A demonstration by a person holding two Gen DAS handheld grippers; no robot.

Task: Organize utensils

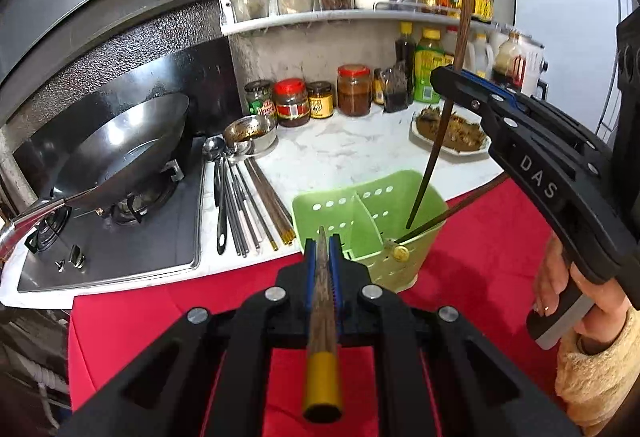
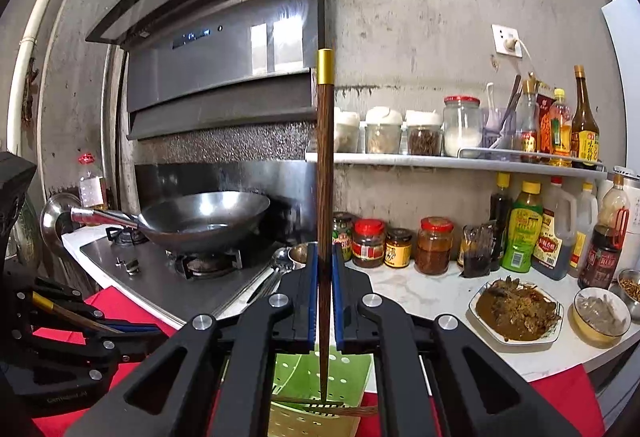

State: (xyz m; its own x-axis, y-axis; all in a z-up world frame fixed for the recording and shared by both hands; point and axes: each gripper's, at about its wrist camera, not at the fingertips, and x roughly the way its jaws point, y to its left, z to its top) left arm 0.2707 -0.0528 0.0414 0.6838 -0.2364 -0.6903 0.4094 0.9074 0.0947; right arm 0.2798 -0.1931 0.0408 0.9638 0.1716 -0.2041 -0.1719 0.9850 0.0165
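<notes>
My left gripper (image 1: 322, 249) is shut on a brown wooden chopstick (image 1: 322, 301) with a gold cap, lying along the fingers, tip toward the green utensil holder (image 1: 368, 221). My right gripper (image 1: 454, 77) is shut on a second gold-capped chopstick (image 1: 444, 109), held nearly upright with its tip over the holder's right compartment. In the right wrist view that chopstick (image 2: 325, 197) stands between the jaws of the right gripper (image 2: 325, 269), above the holder (image 2: 320, 381). Another chopstick (image 1: 440, 219) lies slanted in the holder. Several chopsticks and spoons (image 1: 248, 205) lie on the counter beside the stove.
A wok (image 1: 120, 153) sits on the gas stove (image 1: 112, 237) at left. Sauce jars (image 1: 320, 101) and bottles line the back wall and shelf. A plate of food (image 1: 448, 129) sits at right. A red cloth (image 1: 160, 301) covers the near surface.
</notes>
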